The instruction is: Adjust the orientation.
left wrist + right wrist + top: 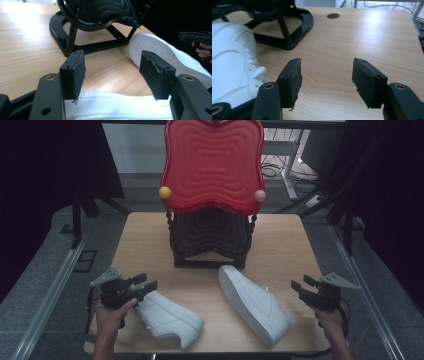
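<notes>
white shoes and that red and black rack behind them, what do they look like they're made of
Left shoe and right shoe: smooth white uppers, likely leather or a synthetic look-alike, with ribbed, seemingly rubber sole edges. Rack: the red top panel is glossy with moulded ripples, probably plastic; the black base shines like lacquered metal or plastic, hard to say which. Table: pale wood-grain surface, possibly laminate.

Left gripper [146,284] open over left shoe [167,317]; right gripper [301,284] open, apart.
</notes>
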`<state>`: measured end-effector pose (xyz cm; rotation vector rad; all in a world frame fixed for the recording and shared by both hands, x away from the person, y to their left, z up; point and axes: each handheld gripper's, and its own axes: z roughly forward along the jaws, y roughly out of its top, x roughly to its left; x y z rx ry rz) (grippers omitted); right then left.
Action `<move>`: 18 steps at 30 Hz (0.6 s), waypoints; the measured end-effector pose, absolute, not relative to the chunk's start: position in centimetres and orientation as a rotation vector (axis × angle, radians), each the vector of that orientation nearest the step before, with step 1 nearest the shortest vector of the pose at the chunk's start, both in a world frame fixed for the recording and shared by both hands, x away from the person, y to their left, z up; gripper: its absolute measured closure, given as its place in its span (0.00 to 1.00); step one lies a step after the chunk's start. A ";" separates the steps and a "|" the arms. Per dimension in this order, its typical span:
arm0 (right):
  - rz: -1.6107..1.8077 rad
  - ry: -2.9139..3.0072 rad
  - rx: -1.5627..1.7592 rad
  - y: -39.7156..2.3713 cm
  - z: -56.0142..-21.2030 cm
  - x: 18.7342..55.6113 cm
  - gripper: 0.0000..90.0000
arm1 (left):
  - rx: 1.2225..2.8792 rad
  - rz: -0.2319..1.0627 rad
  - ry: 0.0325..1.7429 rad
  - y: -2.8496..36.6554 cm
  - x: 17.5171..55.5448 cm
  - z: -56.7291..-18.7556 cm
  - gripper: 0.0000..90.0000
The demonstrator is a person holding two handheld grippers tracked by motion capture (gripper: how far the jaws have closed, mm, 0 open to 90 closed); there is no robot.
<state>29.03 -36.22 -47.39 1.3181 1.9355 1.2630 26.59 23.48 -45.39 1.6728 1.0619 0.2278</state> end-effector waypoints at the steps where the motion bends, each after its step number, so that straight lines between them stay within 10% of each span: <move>1: 1.268 1.934 1.312 -36.2 -47.3 29.0 0.45 | 1.676 0.231 1.063 23.4 26.7 -45.4 0.42; 11: 1.237 1.986 1.238 -35.3 -47.5 28.5 0.45 | 1.682 0.181 1.067 23.3 26.1 -45.2 0.97; 18: 1.228 2.007 1.246 -35.0 -47.7 28.7 0.44 | 1.759 0.247 1.118 24.6 24.3 -45.1 1.00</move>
